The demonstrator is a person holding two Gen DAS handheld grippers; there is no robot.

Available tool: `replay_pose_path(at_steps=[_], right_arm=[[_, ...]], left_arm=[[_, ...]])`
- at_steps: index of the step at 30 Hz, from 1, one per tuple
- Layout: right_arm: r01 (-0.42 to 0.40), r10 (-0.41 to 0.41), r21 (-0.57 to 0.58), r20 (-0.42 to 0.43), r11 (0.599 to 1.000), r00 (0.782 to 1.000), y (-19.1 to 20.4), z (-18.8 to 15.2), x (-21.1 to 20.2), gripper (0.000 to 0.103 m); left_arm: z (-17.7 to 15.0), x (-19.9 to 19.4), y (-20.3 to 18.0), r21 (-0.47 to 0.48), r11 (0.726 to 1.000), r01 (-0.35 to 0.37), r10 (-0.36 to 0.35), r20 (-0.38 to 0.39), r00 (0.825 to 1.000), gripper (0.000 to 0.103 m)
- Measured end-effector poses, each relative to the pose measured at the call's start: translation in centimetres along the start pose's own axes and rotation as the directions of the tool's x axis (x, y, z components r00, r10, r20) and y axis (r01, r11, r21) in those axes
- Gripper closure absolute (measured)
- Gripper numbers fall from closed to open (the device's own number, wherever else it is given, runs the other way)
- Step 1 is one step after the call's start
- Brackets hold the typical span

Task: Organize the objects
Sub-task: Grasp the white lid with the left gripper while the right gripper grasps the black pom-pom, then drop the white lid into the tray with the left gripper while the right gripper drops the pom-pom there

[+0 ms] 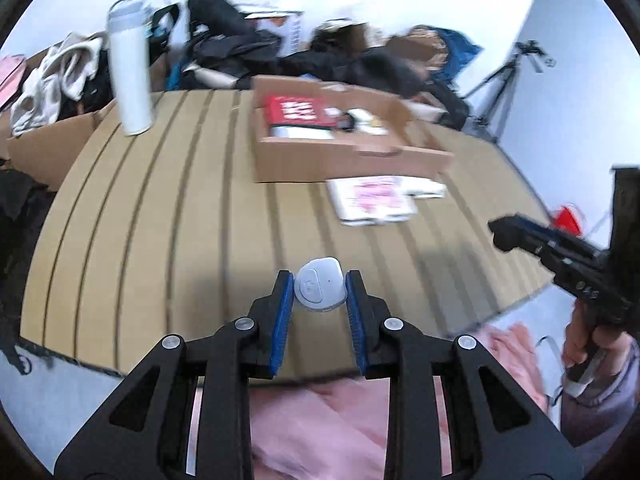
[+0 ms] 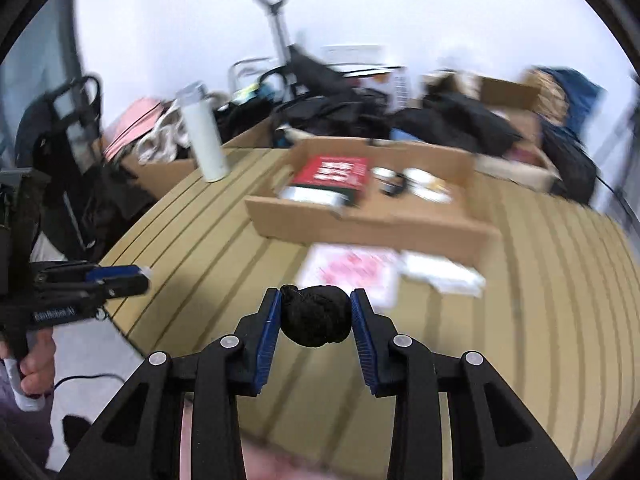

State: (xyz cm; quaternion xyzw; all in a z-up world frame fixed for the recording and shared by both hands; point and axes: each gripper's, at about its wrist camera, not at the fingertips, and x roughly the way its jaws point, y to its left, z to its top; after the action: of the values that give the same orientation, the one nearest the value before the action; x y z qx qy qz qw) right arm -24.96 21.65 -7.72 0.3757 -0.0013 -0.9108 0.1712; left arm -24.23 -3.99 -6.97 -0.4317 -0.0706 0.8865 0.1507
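A: Cardboard box sits far, open top, the likely drop spot.
B: Left gripper clamps a white case; right gripper pinches a black bundle, both near, above the table.

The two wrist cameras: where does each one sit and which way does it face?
Left wrist: sits on the left gripper, looks down across the table; grips a white case; the right hand shows.
Right wrist: sits on the right gripper, faces likewise; grips a black bundle.
Both share the cardboard box and white bottle.
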Motion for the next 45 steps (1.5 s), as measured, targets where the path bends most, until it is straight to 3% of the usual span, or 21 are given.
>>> replay_pose_path(at_steps=[5,10,14,17,19,22,24,26,27,29,30,31,34,39,45], right_arm=[[0.053,-0.054,0.086,0.013,0.995,0.998,-3.5,-1.8,-3.6,0.065],[0.025,-0.03,0.059,0.074,0.998,0.997,-5.5,2.5,-2.8,0.065],[0.034,-0.034,0.005,0.042,0.999,0.999,-7.3,10.1,4.0,0.065],[0.003,0.002,0.085,-0.051,0.996,0.999,-10.2,15.4,11.5,0.065],[-0.006,0.02,0.132,-0.105,0.991,0.994,-12.1,18.1,16.3,0.065],[0.125,-0.116,0.057,-0.149,0.991,0.982,-13.0,20.3,21.3,0.065],[0.157,-0.148,0.038,-0.174,0.987,0.974,-13.6,20.6,23.9,0.064],[0.2,-0.19,0.034,-0.196,0.979,0.962,-14.5,20.7,25.9,0.063],[0.212,-0.201,0.034,-0.206,0.977,0.958,-15.0,20.6,26.4,0.062],[0.159,-0.14,0.079,-0.207,0.984,0.968,-16.0,20.5,26.8,0.055],[0.14,-0.117,0.106,-0.198,0.984,0.973,-16.2,20.5,26.6,0.05],[0.128,-0.105,0.118,-0.185,0.985,0.977,-16.2,20.5,26.2,0.047],[0.141,-0.123,0.108,-0.155,0.984,0.98,-15.4,21.0,24.6,0.036],[0.135,-0.119,0.108,-0.144,0.985,0.982,-14.8,21.6,19.6,0.036],[0.128,-0.113,0.117,-0.127,0.985,0.985,-13.8,21.8,9.1,0.036]], left_arm=[[1.4,-0.4,-3.5,0.046,0.997,0.062,-0.062,0.015,0.998,0.08],[8.4,3.4,-5.6,0.094,0.988,0.122,-0.124,0.013,0.992,0.08],[16.8,11.3,-7.4,0.079,0.984,0.162,-0.157,-0.066,0.985,0.08],[21.3,19.4,-8.2,0.103,0.986,0.132,-0.119,-0.123,0.985,0.08],[22.2,23.5,-8.3,0.106,0.989,0.105,-0.088,-0.153,0.984,0.08],[23.1,29.3,-8.1,0.088,0.993,0.084,-0.063,-0.221,0.973,0.08],[23.3,32.2,-7.2,0.039,0.998,0.04,-0.03,-0.239,0.97,0.077],[23.4,33.5,-6.2,-0.032,0.998,0.056,-0.063,-0.272,0.96,0.071],[23.6,33.5,-6.2,-0.042,0.997,0.067,-0.076,-0.277,0.958,0.068],[23.7,32.7,-6.1,-0.03,0.995,0.091,-0.095,-0.251,0.963,0.052],[23.6,31.9,-6.1,-0.023,0.996,0.087,-0.09,-0.223,0.971,0.037],[23.7,31.2,-6.1,-0.02,0.996,0.084,-0.087,-0.203,0.975,0.033],[23.5,28.8,-5.7,0.002,0.997,0.075,-0.073,-0.176,0.982,0.033],[22.9,23.2,-4.1,0.028,0.999,-0.038,0.042,-0.168,0.985,0.031],[21.8,11.6,-2.9,-0.003,0.983,-0.184,0.182,-0.122,0.976,0.031]])
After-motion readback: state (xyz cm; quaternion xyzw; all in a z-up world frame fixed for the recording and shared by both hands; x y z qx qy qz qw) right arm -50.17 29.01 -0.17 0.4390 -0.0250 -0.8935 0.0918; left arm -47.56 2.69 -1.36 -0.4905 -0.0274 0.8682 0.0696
